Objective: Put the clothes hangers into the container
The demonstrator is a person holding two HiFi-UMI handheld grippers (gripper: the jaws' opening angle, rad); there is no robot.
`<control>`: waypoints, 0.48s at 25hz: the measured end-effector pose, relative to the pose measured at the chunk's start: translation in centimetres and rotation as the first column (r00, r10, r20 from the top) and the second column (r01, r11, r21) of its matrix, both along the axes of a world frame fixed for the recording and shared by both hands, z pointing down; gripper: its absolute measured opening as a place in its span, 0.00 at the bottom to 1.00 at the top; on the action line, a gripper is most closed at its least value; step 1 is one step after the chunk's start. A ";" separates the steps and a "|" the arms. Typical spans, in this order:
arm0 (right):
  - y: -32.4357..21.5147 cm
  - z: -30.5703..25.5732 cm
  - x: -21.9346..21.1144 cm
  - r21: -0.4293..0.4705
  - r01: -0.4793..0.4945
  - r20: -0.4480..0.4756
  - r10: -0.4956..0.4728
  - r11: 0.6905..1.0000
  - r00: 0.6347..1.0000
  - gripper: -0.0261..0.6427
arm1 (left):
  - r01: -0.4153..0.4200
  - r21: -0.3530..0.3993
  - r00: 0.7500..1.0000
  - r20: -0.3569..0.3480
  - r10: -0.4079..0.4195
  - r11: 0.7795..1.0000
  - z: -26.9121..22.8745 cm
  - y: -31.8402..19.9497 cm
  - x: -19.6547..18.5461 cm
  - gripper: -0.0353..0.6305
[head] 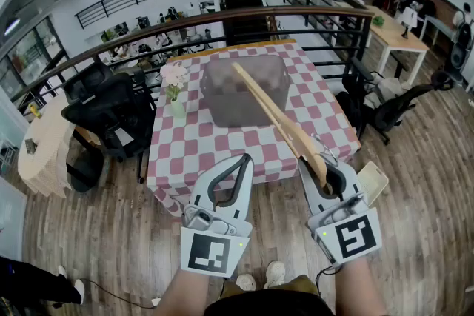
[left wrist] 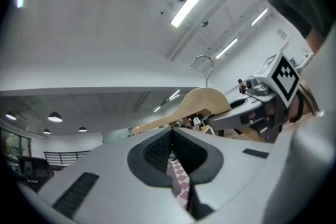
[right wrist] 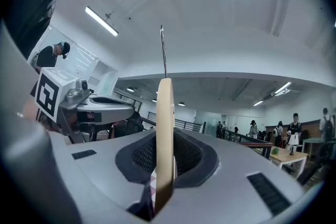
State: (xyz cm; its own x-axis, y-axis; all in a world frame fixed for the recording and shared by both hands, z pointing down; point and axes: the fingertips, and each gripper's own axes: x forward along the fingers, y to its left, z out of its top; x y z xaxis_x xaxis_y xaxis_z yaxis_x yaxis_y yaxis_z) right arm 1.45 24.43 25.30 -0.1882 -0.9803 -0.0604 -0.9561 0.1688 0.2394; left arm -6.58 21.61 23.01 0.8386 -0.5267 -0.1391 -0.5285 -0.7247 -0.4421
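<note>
A wooden clothes hanger (head: 278, 115) is clamped at one end in my right gripper (head: 320, 165), which is shut on it. The hanger slants up and away, and its far arm reaches over the translucent grey container (head: 222, 96) on the checkered table. In the right gripper view the hanger (right wrist: 165, 113) stands edge-on between the pads, its wire hook (right wrist: 163, 52) pointing up. My left gripper (head: 241, 160) is held beside the right one with its tips together and nothing in it. The left gripper view shows the hanger (left wrist: 202, 102) and the right gripper (left wrist: 262, 110) to its right.
The table (head: 185, 152) has a red and white checkered cloth and a small vase of flowers (head: 175, 89) left of the container. Black office chairs (head: 111, 115) stand at the left, another chair (head: 385, 111) at the right. A dark railing (head: 311, 18) runs behind the table.
</note>
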 end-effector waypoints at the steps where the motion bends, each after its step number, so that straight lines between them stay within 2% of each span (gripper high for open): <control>1: 0.0 0.0 0.2 0.001 0.002 -0.001 -0.002 1.000 1.000 0.12 | 0.002 0.001 1.000 0.002 -0.002 1.000 0.0 0.0 0.2 0.07; 12: 0.1 0.5 2.2 0.001 0.017 0.004 -0.017 1.000 1.000 0.12 | 0.027 -0.010 1.000 -0.006 -0.027 1.000 0.9 0.2 1.6 0.07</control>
State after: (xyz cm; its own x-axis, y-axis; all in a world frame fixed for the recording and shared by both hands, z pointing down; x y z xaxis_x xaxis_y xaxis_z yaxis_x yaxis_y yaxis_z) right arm 3.66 24.55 25.83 -0.2047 -0.9768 -0.0622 -0.9540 0.1849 0.2358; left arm -4.99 21.81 23.96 0.8233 -0.5504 -0.1384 -0.5503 -0.7146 -0.4318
